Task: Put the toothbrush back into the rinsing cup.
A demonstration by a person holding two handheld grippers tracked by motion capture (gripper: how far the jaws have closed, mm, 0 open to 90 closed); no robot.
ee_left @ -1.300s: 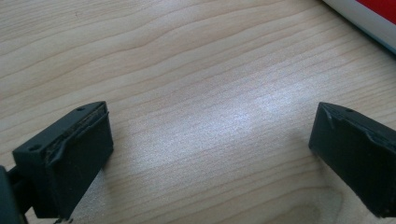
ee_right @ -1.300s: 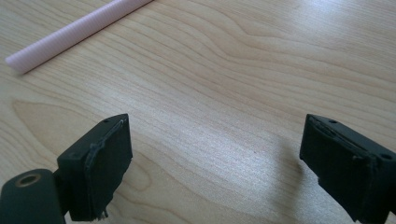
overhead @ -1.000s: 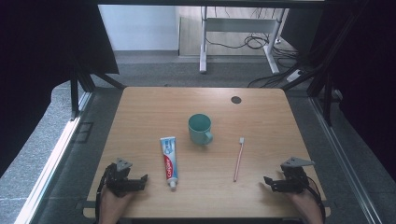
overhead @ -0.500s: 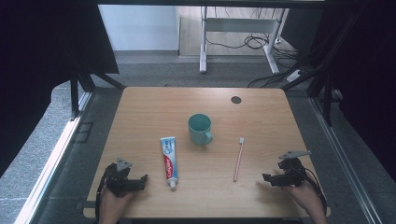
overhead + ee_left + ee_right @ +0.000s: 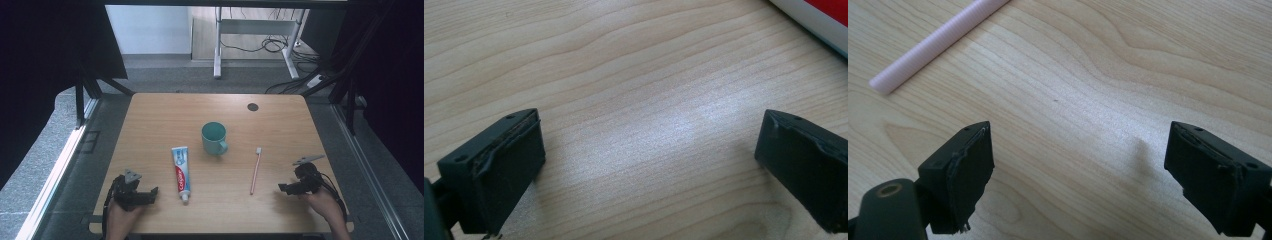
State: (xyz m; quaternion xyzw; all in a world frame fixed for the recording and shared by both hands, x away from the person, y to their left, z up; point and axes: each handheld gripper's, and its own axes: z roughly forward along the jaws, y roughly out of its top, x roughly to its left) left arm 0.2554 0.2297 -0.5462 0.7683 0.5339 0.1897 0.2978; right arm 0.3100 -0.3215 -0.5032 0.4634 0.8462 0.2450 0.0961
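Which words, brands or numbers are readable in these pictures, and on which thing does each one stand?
"Colgate": probably, white letters running along the red band of the toothpaste tube; too small in the high view to be sure.
Smaller print on the tube: too blurred to read.
Cup, toothbrush, table: no text.

Compared with a second ago, the right gripper point(image 5: 281, 188) sits farther left and slightly higher in the high view, nearer the lower end of the toothbrush point(image 5: 255, 171).
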